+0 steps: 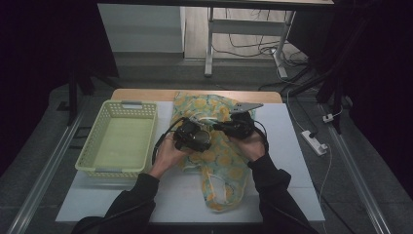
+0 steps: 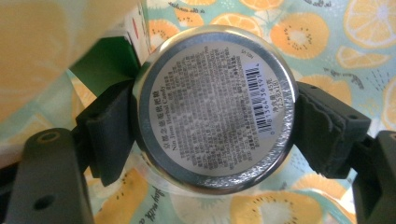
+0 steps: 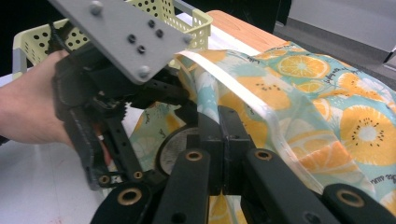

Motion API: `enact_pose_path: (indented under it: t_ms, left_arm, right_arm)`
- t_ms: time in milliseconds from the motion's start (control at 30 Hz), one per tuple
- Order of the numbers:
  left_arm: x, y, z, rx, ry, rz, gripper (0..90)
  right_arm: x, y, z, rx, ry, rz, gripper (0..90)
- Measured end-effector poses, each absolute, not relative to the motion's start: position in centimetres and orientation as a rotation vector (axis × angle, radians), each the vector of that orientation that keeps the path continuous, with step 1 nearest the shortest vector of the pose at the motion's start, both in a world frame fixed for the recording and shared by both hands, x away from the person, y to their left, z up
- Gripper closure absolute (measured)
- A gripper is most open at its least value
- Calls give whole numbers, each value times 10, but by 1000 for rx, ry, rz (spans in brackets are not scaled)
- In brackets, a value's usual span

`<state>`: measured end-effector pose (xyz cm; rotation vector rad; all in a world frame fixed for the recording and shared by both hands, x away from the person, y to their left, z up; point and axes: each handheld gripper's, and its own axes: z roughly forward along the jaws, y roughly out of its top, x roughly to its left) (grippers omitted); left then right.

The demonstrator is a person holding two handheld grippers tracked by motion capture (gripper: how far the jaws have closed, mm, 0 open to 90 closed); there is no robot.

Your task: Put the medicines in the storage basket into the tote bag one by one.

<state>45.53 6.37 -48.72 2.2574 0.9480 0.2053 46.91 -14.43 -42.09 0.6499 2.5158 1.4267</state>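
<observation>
Left gripper view: the left gripper (image 2: 215,123) clamps the round tin (image 2: 215,109) while the right gripper (image 3: 223,135) pinches the bag (image 3: 322,98) (orange-printed); next, probably the basket (image 1: 146,109).

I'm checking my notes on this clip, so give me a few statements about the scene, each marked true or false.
1. The left tool grips a round tin at its sides. True.
2. The tin shows a label with a barcode. True.
3. The basket holds several tins. False: it looks empty.
4. The bag is plain white. False: it bears orange slices on pale green.
5. The right tool has its jaws wide apart. False: they are closed at the bag's edge, though what they pinch is unclear.
</observation>
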Motion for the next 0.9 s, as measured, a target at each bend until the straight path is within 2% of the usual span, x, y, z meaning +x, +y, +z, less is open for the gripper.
enact_pose_path:
  t_ms: [900]
  left_arm:
    - [479,41,-523,2287,909,222,203]
  right_arm:
    - [474,-146,-426,677,2526,1400,900]
